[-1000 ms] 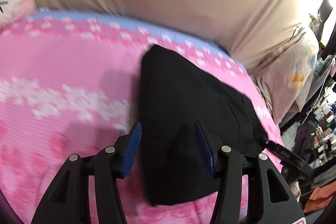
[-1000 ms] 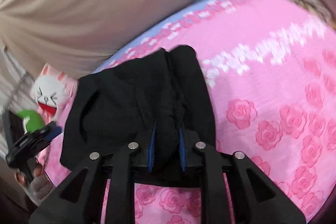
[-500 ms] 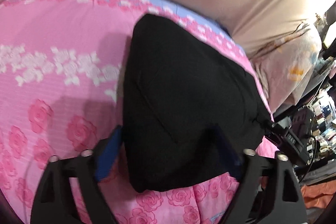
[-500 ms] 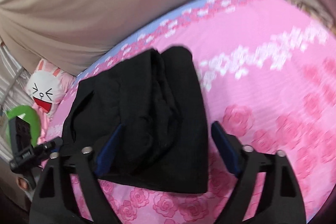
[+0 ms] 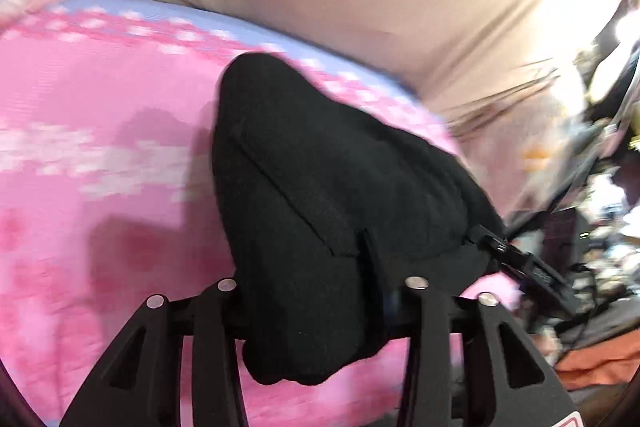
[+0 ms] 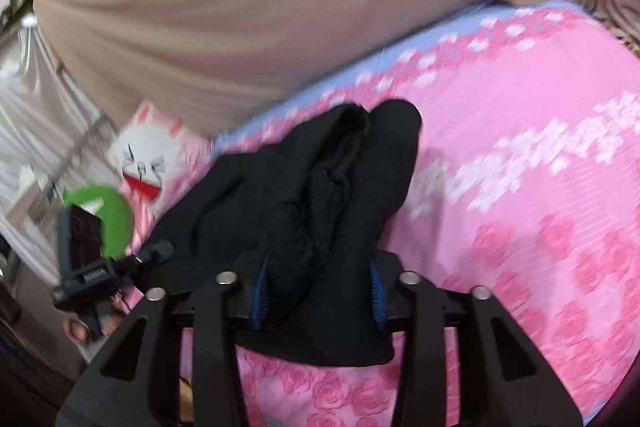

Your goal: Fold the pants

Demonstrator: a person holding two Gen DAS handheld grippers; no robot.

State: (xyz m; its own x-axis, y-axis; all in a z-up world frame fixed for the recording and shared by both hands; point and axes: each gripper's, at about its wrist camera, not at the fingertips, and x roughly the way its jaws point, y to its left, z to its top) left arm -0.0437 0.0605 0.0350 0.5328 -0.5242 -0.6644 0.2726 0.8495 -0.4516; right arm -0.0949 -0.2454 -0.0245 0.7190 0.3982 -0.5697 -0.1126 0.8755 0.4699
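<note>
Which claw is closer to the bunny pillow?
Left. The left claw is at the end of the pants beside the bunny pillow. The right claw is at the opposite end, farther away.

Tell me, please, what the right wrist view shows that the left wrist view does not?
Only the right wrist view shows the rabbit-face cushion, a green object beside it, and the blue pads with black cloth between them. Only the left wrist view shows the cluttered room past the bed's edge. Both show the black pants bunched on the pink floral bedspread, a beige cloth behind, and the other gripper at the pants' far edge.
</note>
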